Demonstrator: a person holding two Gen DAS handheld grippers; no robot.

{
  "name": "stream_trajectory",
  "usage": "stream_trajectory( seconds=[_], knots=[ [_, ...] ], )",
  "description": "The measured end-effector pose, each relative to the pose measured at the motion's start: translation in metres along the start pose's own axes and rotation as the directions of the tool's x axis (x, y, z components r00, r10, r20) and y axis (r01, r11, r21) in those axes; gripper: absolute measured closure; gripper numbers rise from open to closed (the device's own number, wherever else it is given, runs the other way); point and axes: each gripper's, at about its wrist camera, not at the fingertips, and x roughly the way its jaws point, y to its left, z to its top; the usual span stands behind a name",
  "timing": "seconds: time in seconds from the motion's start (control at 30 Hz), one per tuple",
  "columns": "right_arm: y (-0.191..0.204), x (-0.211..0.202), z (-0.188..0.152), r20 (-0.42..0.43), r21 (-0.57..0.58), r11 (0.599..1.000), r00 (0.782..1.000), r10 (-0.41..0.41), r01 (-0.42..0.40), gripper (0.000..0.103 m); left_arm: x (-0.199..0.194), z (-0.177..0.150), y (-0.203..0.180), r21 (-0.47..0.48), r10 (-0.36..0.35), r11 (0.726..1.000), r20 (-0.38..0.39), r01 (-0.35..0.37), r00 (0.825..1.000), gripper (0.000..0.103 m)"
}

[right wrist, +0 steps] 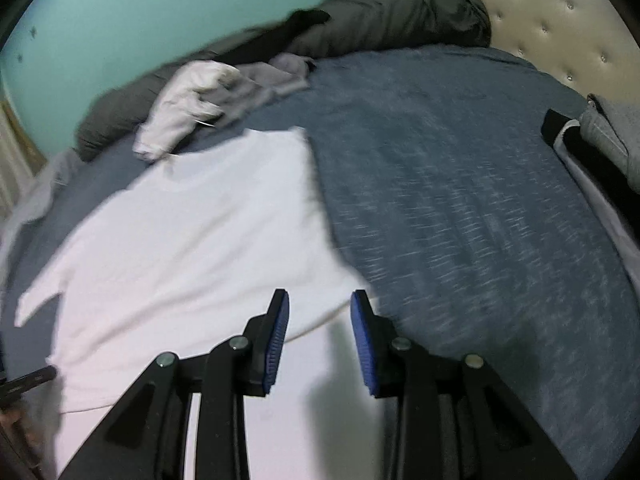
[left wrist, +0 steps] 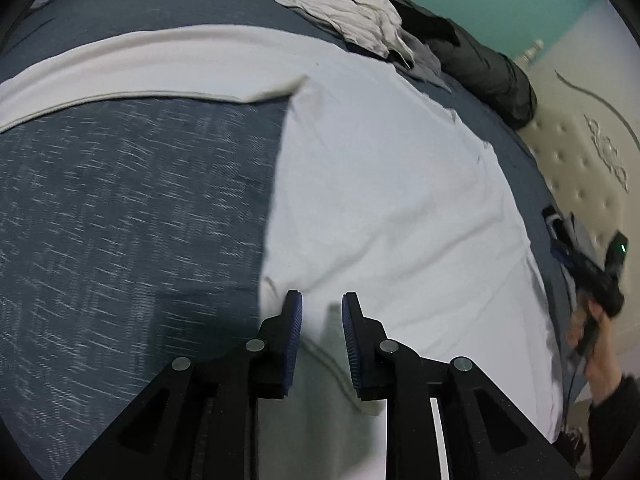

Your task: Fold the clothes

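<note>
On the blue heathered bedspread (right wrist: 460,200) a white shirt (right wrist: 192,232) lies spread flat, partly folded, its near hem just under both grippers. Left gripper (left wrist: 322,312) and right gripper (right wrist: 320,312) hover over that near edge, jaws a narrow gap apart, nothing between the blue pads, cloth not pinched. Crumpled white garment (right wrist: 180,108) sits near the far edge beside a dark grey duvet (right wrist: 400,20); tufted headboard (left wrist: 572,168) off to the side.
</note>
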Motion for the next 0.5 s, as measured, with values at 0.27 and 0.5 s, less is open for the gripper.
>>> stream_trajectory(
  seconds=[0.27, 0.5],
  knots=[
    [0.049, -0.033, -0.040, 0.043, 0.101, 0.977, 0.982, 0.186, -0.189, 0.071, -0.018, 0.005, 0.024, -0.073, 0.023, 0.997, 0.050, -0.019, 0.999, 0.065],
    [0.080, -0.042, -0.077, -0.021, 0.058, 0.969, 0.970, 0.242, -0.241, 0.071, -0.056, 0.028, 0.072, -0.181, 0.080, 0.982, 0.112, -0.059, 0.991, 0.045]
  ],
)
